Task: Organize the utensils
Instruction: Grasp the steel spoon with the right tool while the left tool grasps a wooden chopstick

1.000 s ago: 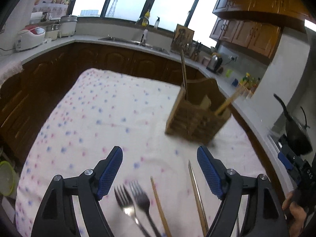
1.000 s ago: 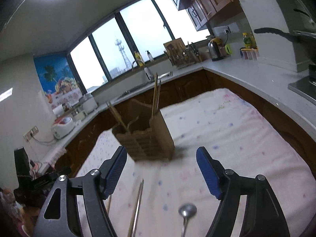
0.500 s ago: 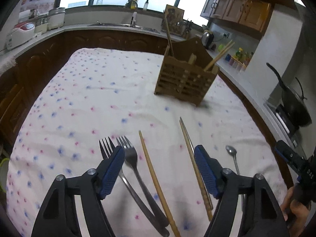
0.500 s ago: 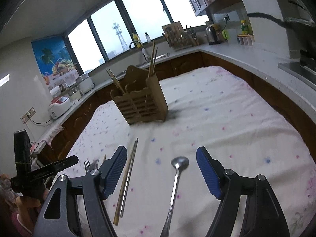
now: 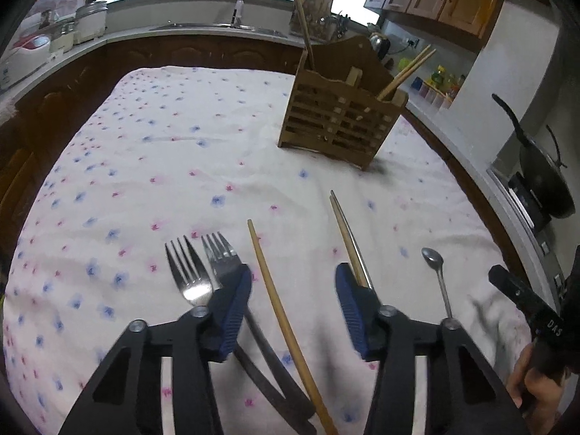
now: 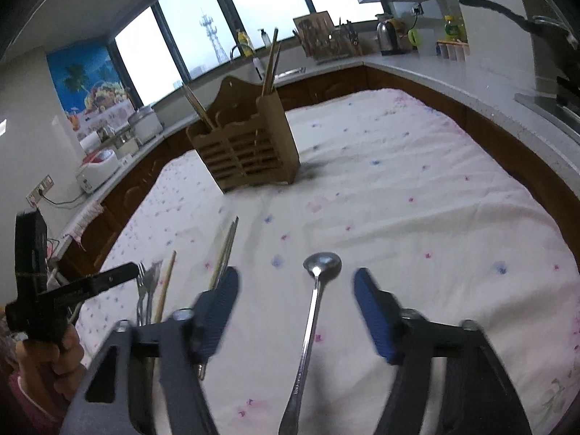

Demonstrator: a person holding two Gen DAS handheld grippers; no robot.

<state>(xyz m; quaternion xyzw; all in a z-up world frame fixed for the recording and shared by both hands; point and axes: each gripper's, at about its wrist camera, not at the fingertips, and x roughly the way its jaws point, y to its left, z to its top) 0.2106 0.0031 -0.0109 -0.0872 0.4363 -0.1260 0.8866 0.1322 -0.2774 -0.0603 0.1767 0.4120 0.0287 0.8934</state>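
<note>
A slatted wooden utensil holder (image 5: 340, 123) (image 6: 246, 152) with chopsticks in it stands on the flowered tablecloth. Nearer lie two forks (image 5: 188, 275) (image 6: 144, 290), a single wooden chopstick (image 5: 279, 311) (image 6: 165, 284), a pair of chopsticks (image 5: 349, 243) (image 6: 224, 250) and a metal spoon (image 5: 436, 272) (image 6: 315, 297). My left gripper (image 5: 293, 282) is open, low over the cloth, with the single chopstick between its fingers. My right gripper (image 6: 295, 290) is open, with the spoon's handle between its fingers.
The table is ringed by a kitchen counter with dark cabinets. A rice cooker (image 5: 21, 54), sink tap (image 5: 237, 3), knife block (image 6: 315, 36) and kettle (image 6: 389, 38) stand on it. A black pan (image 5: 543, 177) sits on the stove at the right.
Both grippers have come down and tilted toward the cloth. The left now straddles the single chopstick, the right straddles the spoon. Both stay open.
</note>
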